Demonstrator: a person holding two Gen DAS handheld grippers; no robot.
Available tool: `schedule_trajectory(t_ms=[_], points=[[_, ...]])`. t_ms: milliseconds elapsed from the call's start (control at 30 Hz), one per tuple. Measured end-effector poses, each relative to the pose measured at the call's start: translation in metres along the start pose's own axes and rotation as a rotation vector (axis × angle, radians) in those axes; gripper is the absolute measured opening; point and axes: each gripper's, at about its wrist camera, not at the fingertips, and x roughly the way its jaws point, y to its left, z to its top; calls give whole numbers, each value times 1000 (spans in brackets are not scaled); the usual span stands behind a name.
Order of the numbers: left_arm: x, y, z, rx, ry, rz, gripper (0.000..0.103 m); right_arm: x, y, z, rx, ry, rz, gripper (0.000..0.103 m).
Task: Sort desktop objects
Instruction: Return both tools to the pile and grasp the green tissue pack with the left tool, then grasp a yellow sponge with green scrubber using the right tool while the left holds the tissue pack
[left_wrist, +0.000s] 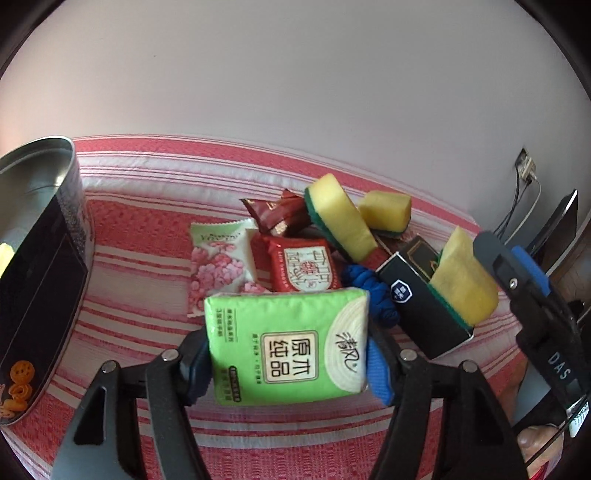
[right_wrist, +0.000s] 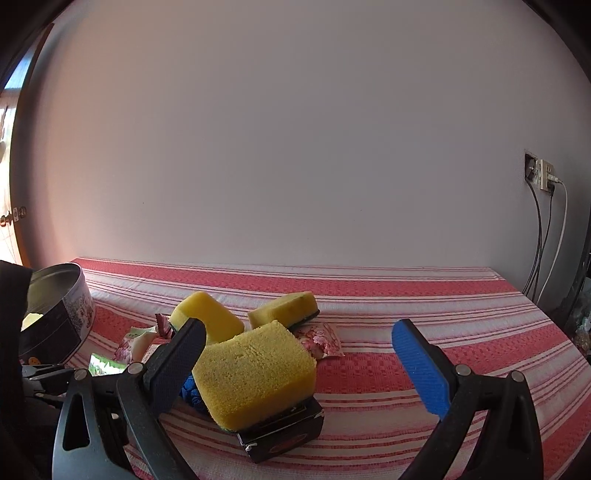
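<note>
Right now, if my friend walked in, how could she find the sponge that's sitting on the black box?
Start at the red-and-white striped cloth and find the pile of snacks and sponges in its middle. At the pile's near edge lies a black box. The sponge rests on top of it, closest to the right gripper; the other two yellow sponges lie farther back, off the box.

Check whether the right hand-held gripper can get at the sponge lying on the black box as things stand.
Probably yes. The right hand-held gripper stands open, and the sponge on the black box already sits between its fingers, close by the dark one, top exposed. Nothing blocks it.
</note>
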Motion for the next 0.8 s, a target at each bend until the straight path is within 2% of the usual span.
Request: schedule_trajectory(t_ms=[133, 367, 433, 500, 600, 700, 800], points=[[0, 3, 2, -21, -28, 12, 68, 19, 6, 0, -23, 91, 35, 103], [-4, -2, -2, -16, -49, 26, 68, 30, 13, -2, -55, 153, 64, 101], [-4, -1, -2, -26, -49, 27, 68, 27, 13, -2, -56, 143, 66, 91], [-5, 0, -2, -31, -50, 29, 68, 25, 14, -2, -59, 139, 76, 74], [-6, 1, -3, -37, -60, 30, 68, 27, 15, -2, -64, 154, 84, 55], [-8, 2, -3, -45, -75, 30, 68, 24, 10, -2, -48, 149, 88, 48], [-11, 2, -4, -47, -86, 31, 68, 14, 5, -2, -33, 106, 87, 42]])
